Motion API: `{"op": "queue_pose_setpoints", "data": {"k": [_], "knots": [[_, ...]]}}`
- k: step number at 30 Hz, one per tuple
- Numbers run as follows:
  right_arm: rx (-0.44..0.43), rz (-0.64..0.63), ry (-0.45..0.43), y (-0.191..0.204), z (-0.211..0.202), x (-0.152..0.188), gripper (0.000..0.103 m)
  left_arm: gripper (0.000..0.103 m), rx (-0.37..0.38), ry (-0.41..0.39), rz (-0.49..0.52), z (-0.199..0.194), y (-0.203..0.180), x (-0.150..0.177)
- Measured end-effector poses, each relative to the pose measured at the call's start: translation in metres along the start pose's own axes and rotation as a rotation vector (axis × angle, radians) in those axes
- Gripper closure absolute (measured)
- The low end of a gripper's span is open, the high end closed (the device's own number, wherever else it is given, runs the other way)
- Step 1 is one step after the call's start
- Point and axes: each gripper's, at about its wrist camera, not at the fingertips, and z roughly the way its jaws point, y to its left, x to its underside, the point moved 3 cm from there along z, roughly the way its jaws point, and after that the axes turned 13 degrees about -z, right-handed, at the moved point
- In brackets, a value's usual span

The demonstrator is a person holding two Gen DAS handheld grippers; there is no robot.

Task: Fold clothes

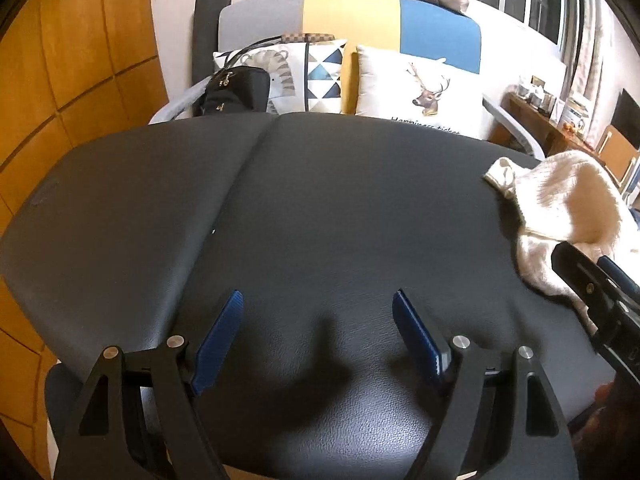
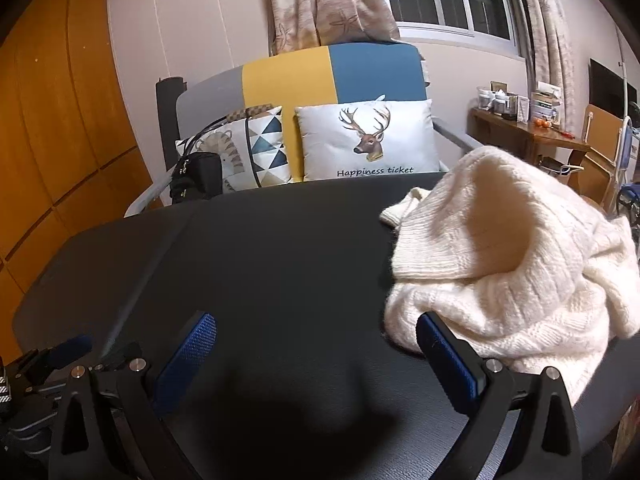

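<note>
A cream knitted sweater lies crumpled in a heap on the right side of the black padded table; in the left wrist view the sweater shows at the far right. My right gripper is open just above the table, its right finger beside the sweater's near edge, nothing between the pads. My left gripper is open over bare table, well left of the sweater. The right gripper's black body enters the left wrist view at the sweater's near edge.
Behind the table stands a sofa in grey, yellow and blue with a deer cushion, a patterned cushion and a black bag. A wooden side table with clutter is at the right. Wooden panels line the left wall.
</note>
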Motion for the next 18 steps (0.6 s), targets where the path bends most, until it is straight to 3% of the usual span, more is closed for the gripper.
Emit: {"op": "queue_pose_setpoints", "data": {"k": [5,9,18], "knots": [[-0.018,0.042,-0.003,-0.009,-0.003,0.003,0.000,0.023,-0.002,-0.011,0.014,-0.003,-0.006,0.005],[0.040,0.005,0.009,-0.002,-0.005,0.012,0.000,0.023,-0.003,-0.020,0.025,-0.005,-0.011,0.009],[0.065,0.008,0.046,-0.003,-0.003,0.016,0.000,0.023,-0.006,-0.015,0.036,-0.008,-0.011,0.008]]}}
